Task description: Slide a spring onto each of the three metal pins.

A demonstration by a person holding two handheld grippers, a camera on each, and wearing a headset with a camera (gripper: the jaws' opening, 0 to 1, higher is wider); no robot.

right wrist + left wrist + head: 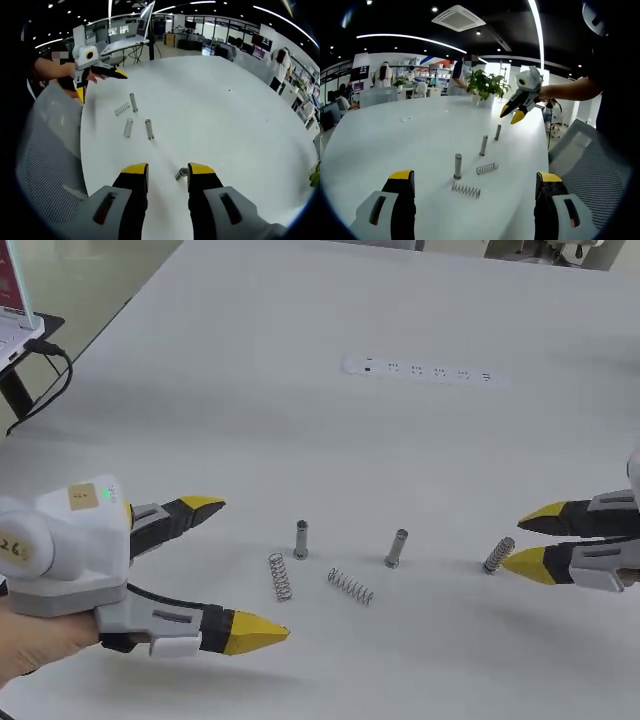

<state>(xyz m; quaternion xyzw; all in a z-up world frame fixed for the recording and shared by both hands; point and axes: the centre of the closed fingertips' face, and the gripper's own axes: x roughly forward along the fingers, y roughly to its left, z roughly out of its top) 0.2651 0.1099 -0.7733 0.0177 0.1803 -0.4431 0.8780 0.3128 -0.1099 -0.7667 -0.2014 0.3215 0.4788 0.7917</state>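
The left gripper (232,570) hangs over the near-left part of the table (300,440) with its jaws spread wide and nothing between them. That suits a reach for a small loose part, and both spare springs lie just ahead of it. One loose spring (280,576) lies beside a bare pin (301,538), and the other loose spring (350,587) lies between that pin and a second bare pin (397,547). Both pins stand upright, probably so a coil can drop straight down over the top.

The right gripper (522,538) comes in from the right with its jaws partly open, the gap far wider than a pin. The third pin (498,555) stands just off its lower tip and already wears a spring. In the right gripper view this pin (181,174) sits close against one jaw. It may be touching, though the angle is too poor to be sure, and nothing is clamped.

There is no tray or box in use (the springs simply lie on the table), so the only thing holding anything is that third pin. By my reckoning one pin of three is finished. A power strip (420,370) lies well behind the work.
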